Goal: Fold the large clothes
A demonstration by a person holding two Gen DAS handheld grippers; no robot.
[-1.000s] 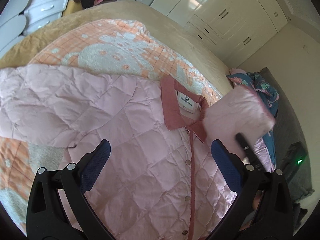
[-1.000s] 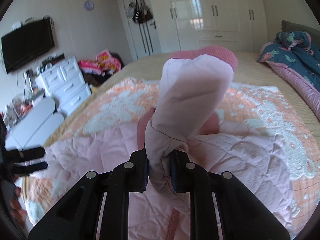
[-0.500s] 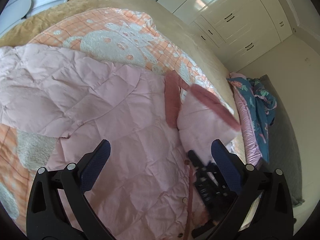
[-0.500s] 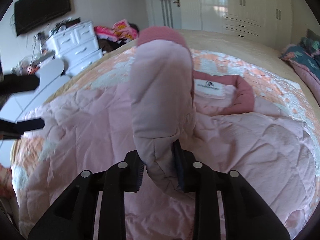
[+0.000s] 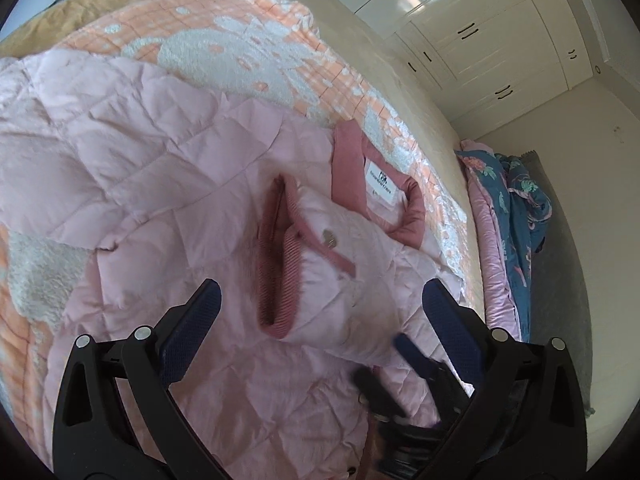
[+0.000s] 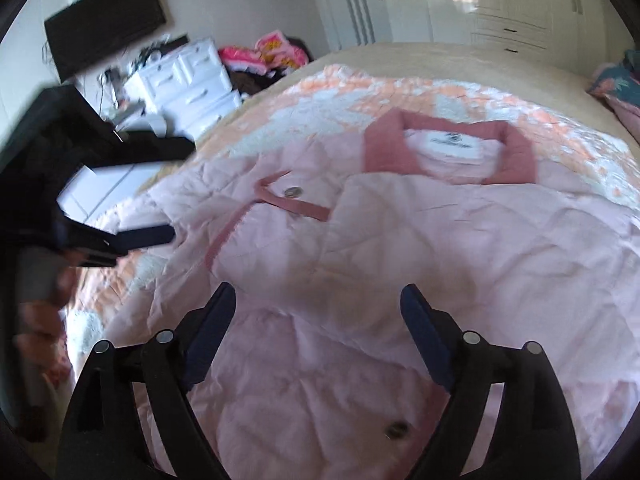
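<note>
A pale pink quilted jacket (image 5: 168, 184) with a darker pink collar (image 5: 348, 168) lies front-up on the bed. Its right sleeve (image 5: 332, 264) is folded across the chest, with the ribbed cuff (image 5: 276, 264) facing me. My left gripper (image 5: 320, 312) is open and empty above the folded sleeve. My right gripper (image 6: 316, 316) is open and empty above the jacket's chest (image 6: 400, 280); it shows blurred in the left wrist view (image 5: 396, 364). The left gripper shows blurred at the left of the right wrist view (image 6: 132, 200). The other sleeve (image 5: 60, 140) lies spread out to the left.
An orange and white blanket (image 5: 240, 48) covers the bed under the jacket. A blue floral quilt (image 5: 516, 216) lies at the bed's right side. White wardrobes (image 5: 480, 32) stand behind. A white drawer unit (image 6: 188, 76) and clutter are left of the bed.
My right gripper carried the sleeve over the jacket's chest, laid it down and opened, letting it go. My left gripper stayed open and drifted forward over the jacket.
</note>
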